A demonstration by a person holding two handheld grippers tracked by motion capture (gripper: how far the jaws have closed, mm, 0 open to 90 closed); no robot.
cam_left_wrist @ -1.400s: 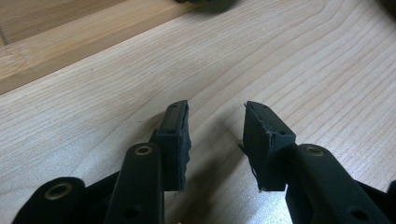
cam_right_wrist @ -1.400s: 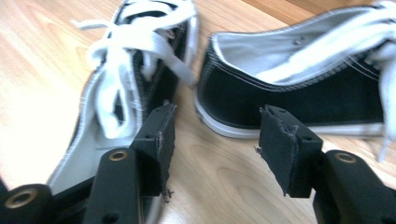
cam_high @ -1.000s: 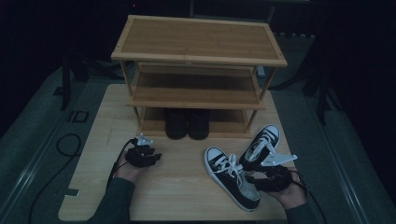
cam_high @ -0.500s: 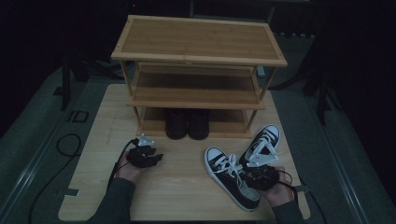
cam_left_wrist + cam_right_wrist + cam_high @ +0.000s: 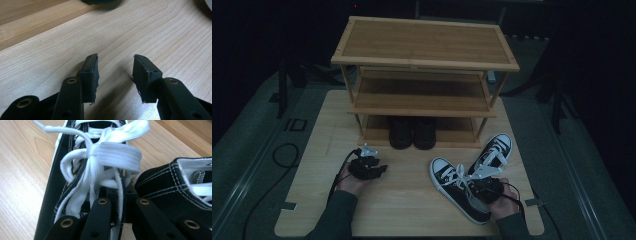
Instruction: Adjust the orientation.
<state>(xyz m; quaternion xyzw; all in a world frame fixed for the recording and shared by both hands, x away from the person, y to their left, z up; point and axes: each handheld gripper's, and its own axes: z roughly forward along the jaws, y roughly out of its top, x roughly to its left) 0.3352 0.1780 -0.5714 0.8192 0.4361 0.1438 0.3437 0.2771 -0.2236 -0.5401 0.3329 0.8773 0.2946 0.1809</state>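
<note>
The largest thing on the worktop (image 5: 412, 210) is a three-tier bamboo shoe rack (image 5: 424, 75), standing at the far side with its open front toward the person. Its top and middle shelves are bare, while a dark pair of shoes (image 5: 413, 133) sits side by side on the bottom shelf, toes outward. This suggests the rack is being filled from the bottom, with the upper tiers free for the next pair.

In front of the rack, to the right, lie two black-and-white canvas sneakers. The near sneaker (image 5: 460, 192) rests on its sole at a slant, toe pointing toward the rack. The far sneaker (image 5: 494, 152) leans beside it, near the rack's right leg.

The right gripper (image 5: 486, 186) sits over the near sneaker's opening. Its jaws have just been closing, and in the right gripper view they stand nearly together among the white laces (image 5: 105, 157) and the collar. They appear to pinch the sneaker there, probably as a hold for lifting it to a shelf.

The left gripper (image 5: 368, 167) rests on bare wood well apart from the shoes. Its fingers (image 5: 90, 75) stand apart with nothing between them, and they have just been opening slightly, apparently waiting their turn.

The worktop is pale, wood-grained board with rounded corners. The room around it is dark, with grey flooring and a cable (image 5: 282, 155) looped at the left.
</note>
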